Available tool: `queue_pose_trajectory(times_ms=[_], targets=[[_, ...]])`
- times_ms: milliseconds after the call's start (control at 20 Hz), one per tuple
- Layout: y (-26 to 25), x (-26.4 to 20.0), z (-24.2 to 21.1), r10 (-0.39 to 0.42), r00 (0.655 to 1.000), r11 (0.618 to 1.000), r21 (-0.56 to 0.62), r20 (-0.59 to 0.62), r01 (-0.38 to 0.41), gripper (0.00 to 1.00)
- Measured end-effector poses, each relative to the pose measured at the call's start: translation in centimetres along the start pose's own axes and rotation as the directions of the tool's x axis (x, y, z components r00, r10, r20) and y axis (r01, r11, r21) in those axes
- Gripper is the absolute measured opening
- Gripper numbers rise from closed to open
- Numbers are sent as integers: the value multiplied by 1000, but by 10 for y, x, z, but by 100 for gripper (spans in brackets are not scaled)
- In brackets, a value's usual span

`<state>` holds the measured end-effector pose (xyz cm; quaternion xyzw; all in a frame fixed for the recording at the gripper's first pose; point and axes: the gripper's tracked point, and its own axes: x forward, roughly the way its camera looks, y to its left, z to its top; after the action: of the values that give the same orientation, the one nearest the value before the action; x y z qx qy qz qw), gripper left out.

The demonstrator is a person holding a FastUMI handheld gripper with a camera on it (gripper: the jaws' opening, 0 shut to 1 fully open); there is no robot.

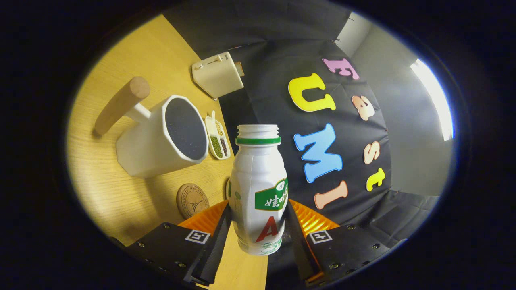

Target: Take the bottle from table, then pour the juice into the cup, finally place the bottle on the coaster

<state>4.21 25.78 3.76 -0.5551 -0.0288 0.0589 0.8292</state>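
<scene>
Mid-pour now: gripper [258, 225] clamped on the bottle [258, 189], view rolled hard toward the cup [161, 139].

Both fingers press the bottle's lower body, one on each flank, so it sits between them with its open, capless neck pointing ahead. Bottle is lifted off the table [121, 193]; the cup with the wooden handle sits beside and beyond the neck, dark inside, and whether any juice has landed yet can't be told. The mouth looks short of the cup rim, so I'd shift it over the opening before rolling further, go slow, and keep the squeeze steady since the plastic may flex. Coaster [192, 200] lies near the cup's base, just ahead of the fingers, free for the set-down. Small seed dish [217, 141] sits close to the rim; avoid clipping it.
</scene>
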Motion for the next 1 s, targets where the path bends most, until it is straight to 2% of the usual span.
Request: queue_pose_trajectory(times_ms=[150, 250, 400, 600, 700, 900, 1000], targets=[[1, 0, -4, 40, 999, 988, 151, -12, -38, 74], [-1, -1, -7, 67, 998, 957, 282, -15, -60, 74], [-9, -3, -23, 102, 994, 887, 455, -32, -76, 74], [-25, -8, -51, 95, 995, 801, 595, -24, -62, 74], [-28, -10, -65, 97, 995, 744, 666, -16, -62, 74], [-47, -13, -99, 60, 998, 677, 734, -1, -40, 74], [-50, -16, -109, 48, 998, 627, 777, 35, -58, 74]])
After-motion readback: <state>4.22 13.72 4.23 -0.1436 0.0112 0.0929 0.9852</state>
